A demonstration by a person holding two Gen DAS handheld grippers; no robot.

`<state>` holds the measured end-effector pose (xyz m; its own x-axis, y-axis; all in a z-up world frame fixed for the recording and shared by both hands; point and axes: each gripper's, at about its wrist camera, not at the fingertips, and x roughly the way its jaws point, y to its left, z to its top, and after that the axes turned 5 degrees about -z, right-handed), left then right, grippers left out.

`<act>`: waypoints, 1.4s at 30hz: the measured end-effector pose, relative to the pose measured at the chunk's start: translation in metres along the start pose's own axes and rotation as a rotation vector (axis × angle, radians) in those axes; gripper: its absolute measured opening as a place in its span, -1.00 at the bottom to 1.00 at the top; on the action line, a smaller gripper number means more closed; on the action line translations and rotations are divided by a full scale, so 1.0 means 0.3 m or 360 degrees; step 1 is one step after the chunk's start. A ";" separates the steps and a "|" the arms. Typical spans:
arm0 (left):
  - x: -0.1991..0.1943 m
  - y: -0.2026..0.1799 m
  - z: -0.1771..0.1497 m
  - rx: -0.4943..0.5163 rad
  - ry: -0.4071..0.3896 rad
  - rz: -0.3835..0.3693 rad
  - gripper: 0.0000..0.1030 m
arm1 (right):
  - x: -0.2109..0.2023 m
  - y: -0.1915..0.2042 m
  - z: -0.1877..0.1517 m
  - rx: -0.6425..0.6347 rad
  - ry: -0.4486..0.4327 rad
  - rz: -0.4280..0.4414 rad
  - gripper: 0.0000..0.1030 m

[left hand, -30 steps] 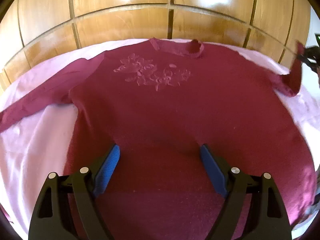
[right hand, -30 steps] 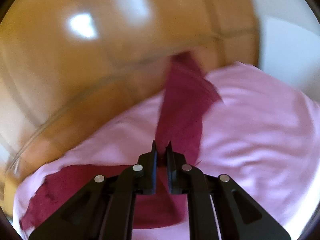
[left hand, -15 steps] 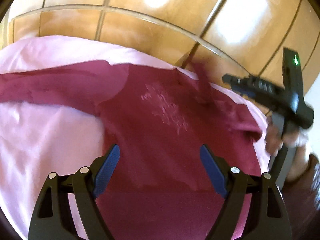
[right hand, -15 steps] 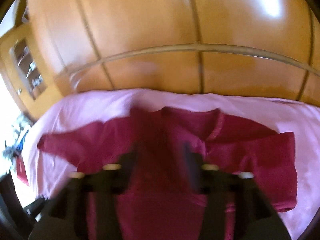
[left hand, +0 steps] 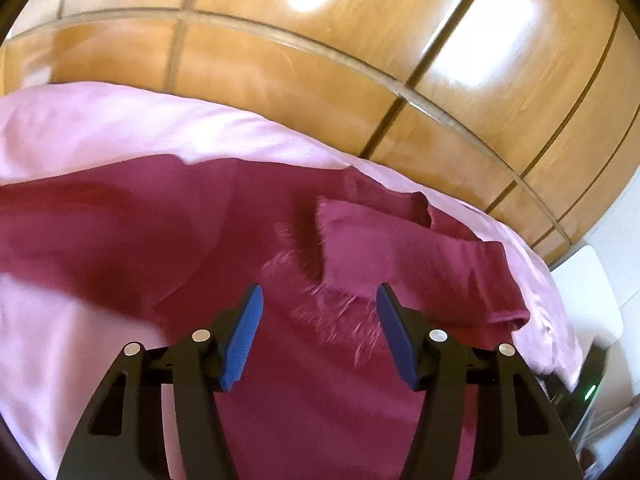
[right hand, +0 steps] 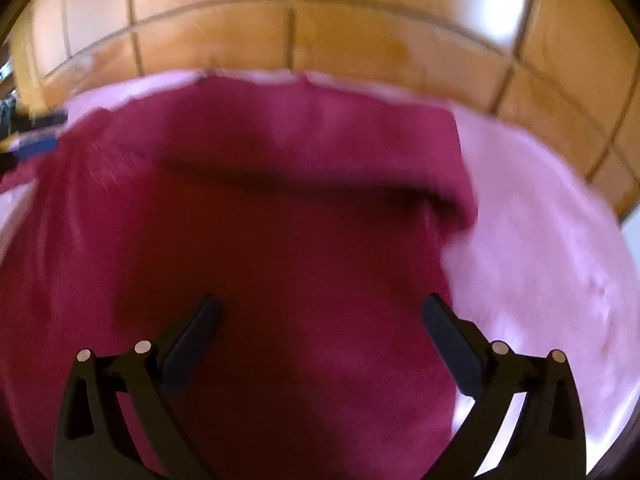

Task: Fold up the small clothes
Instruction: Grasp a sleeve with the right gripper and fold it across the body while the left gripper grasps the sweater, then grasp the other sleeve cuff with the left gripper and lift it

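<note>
A maroon long-sleeved top (left hand: 248, 248) lies spread on a pink sheet (left hand: 120, 128). Its right sleeve (left hand: 404, 252) is folded in across the chest, partly covering the pale embroidery (left hand: 340, 312). Its other sleeve (left hand: 72, 216) stretches out to the left. My left gripper (left hand: 318, 304) is open and empty, above the chest. In the right wrist view the top (right hand: 280, 220) fills the middle, blurred. My right gripper (right hand: 320, 312) is open and empty above its lower body.
A wooden panelled wardrobe (left hand: 360, 60) stands behind the bed. A white surface (left hand: 588, 280) lies at the far right, past the sheet's edge. In the right wrist view, pink sheet (right hand: 540, 240) lies right of the top, and my left gripper's blue pad (right hand: 36, 148) shows at the far left.
My right gripper carried the right sleeve across the chest, let it go, opened and drew back over the top's body. My left gripper shifted left.
</note>
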<state>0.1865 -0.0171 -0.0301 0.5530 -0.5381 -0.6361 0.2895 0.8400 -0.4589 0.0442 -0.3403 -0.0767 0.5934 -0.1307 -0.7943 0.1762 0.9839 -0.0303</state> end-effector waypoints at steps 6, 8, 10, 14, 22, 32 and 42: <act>0.193 -0.017 0.061 -0.0032 0.0142 0.0011 0.13 | -0.011 -0.041 0.005 0.0069 -0.0020 0.0066 0.96; 0.253 -0.021 0.064 -0.0058 0.0205 0.0004 -0.22 | -0.010 -0.042 0.006 0.0068 -0.0024 0.0069 0.96; 0.277 -0.033 0.071 -0.0062 0.0222 0.0031 -0.67 | -0.013 -0.047 0.007 0.0071 -0.0021 0.0075 0.97; 0.161 -0.046 0.100 -0.0069 0.0030 -0.0059 -0.83 | 0.001 -0.036 -0.013 0.0072 -0.0025 0.0083 0.97; 0.073 0.079 0.039 -0.0012 0.0014 0.0193 -0.83 | -0.026 -0.044 0.020 0.0106 0.0018 0.0097 0.95; 0.115 0.088 -0.010 0.0092 0.0030 0.0316 -0.82 | 0.030 -0.041 0.315 0.0269 -0.0091 0.0084 0.95; 0.151 0.118 -0.046 0.0118 0.0022 0.0368 -0.77 | 0.189 0.020 0.239 0.0168 0.0039 -0.0096 0.97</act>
<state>0.2110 -0.0127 -0.0837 0.6006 -0.3312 -0.7277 0.2131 0.9436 -0.2535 0.1353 -0.3506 -0.0784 0.5600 -0.1850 -0.8076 0.2933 0.9559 -0.0156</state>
